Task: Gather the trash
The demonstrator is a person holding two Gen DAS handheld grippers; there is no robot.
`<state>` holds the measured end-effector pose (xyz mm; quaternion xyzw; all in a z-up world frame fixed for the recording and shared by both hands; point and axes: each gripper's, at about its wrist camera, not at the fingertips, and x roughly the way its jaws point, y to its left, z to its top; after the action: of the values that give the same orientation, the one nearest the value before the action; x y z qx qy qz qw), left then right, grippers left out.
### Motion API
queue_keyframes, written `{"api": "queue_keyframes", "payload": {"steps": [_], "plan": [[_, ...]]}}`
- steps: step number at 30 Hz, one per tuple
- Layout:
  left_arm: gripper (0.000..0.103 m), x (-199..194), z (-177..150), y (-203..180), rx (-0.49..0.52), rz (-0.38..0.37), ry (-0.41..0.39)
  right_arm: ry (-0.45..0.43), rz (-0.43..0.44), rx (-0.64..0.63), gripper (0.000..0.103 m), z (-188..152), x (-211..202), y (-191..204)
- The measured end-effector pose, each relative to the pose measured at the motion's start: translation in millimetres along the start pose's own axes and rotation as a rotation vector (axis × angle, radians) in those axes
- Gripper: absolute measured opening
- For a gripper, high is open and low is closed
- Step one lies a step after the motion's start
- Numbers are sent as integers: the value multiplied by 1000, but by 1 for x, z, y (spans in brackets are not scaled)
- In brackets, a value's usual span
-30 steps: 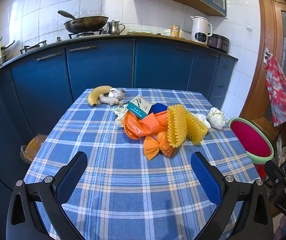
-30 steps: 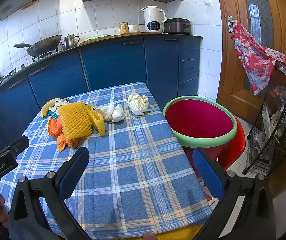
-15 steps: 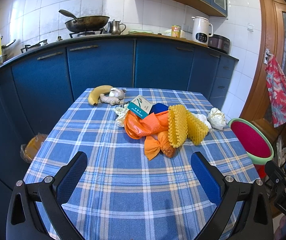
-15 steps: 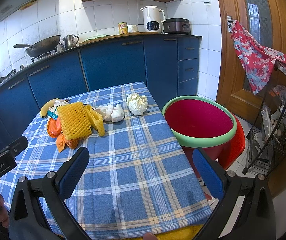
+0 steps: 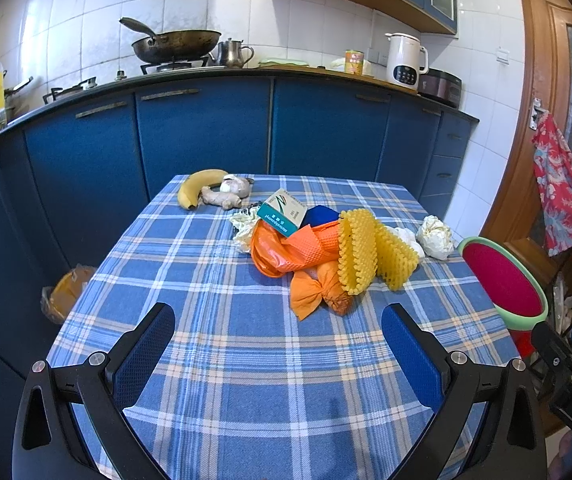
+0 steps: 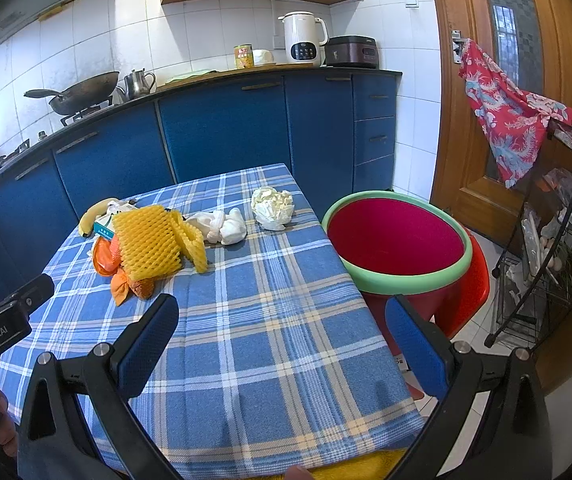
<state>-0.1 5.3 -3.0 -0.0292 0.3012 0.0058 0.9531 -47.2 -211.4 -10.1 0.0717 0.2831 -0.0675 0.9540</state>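
Left wrist view: the left hand-held gripper (image 5: 278,340) hangs over the near part of the bench (image 5: 214,360) with its jaws spread wide and nothing between them. The trash lies ahead of it and a little to its right: a yellow foam net (image 5: 360,254) leaning on an orange plastic bag (image 5: 286,250), a twisted orange wrapper (image 5: 312,290) nearest the fingertips, a small teal-and-white box (image 5: 282,212) on top at the back, and a crumpled white paper ball (image 5: 434,232) farther right. A banana (image 5: 196,188) and a ginger root (image 5: 222,199) sit well beyond, to the left; they look like food, so I would leave them. A sound first pick is probably the wrapper: advance forward and rightward, straddle its pinched waist, then close.

Right wrist view: the right hand-held gripper (image 6: 282,342) is also wide open and empty, above the bench's near right corner. The red basin with a green rim (image 6: 396,276) stands just off the bench edge, ahead and right of it, likely the bin. The paper ball (image 6: 272,208) and white crumpled tissue (image 6: 222,226) lie ahead, closest to the basin, so this hand suits them; pinch each across its bulk, since light paper slips easily.
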Motion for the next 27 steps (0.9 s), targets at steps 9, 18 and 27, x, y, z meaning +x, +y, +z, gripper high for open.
{"api": "queue_keyframes", "payload": {"steps": [9,18,27], "plan": [[103,0,0,0,-1,-1,1,0,0,0,102,0,0,0],[103,0,0,2,-2,-3,3,-1,0,1,102,0,0,0],[103,6,0,8,-7,5,12,12,-4,6,102,-2,5,-2]]}}
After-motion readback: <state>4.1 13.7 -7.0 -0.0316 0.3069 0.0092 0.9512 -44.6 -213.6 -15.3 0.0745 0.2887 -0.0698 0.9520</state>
